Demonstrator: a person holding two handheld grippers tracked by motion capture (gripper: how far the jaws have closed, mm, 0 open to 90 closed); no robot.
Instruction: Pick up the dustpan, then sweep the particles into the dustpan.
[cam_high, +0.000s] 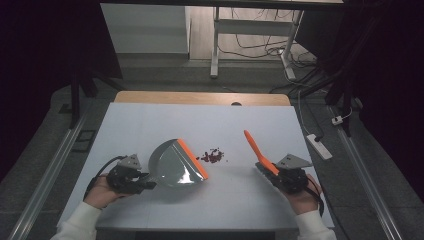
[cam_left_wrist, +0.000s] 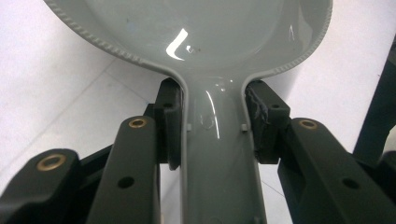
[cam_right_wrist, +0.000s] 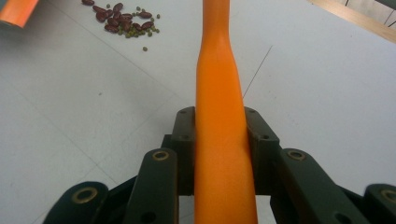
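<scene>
A grey dustpan (cam_high: 172, 164) with an orange front lip (cam_high: 193, 158) lies on the white table, lip facing a small pile of red and green beans (cam_high: 213, 156). My left gripper (cam_high: 145, 182) is shut on the dustpan's handle (cam_left_wrist: 219, 154), its pads (cam_left_wrist: 170, 126) pressing both sides. An orange brush handle (cam_high: 257, 150) points up and away from the beans' right side. My right gripper (cam_high: 272, 172) is shut on that orange handle (cam_right_wrist: 222, 140), and the beans (cam_right_wrist: 123, 21) lie ahead to its left.
The white table (cam_high: 150, 125) has a wooden far edge (cam_high: 200, 97). Beyond it stand desk legs with cables (cam_high: 250, 47). A white power strip (cam_high: 319, 146) lies off the table's right side. Bare tabletop spreads around the beans.
</scene>
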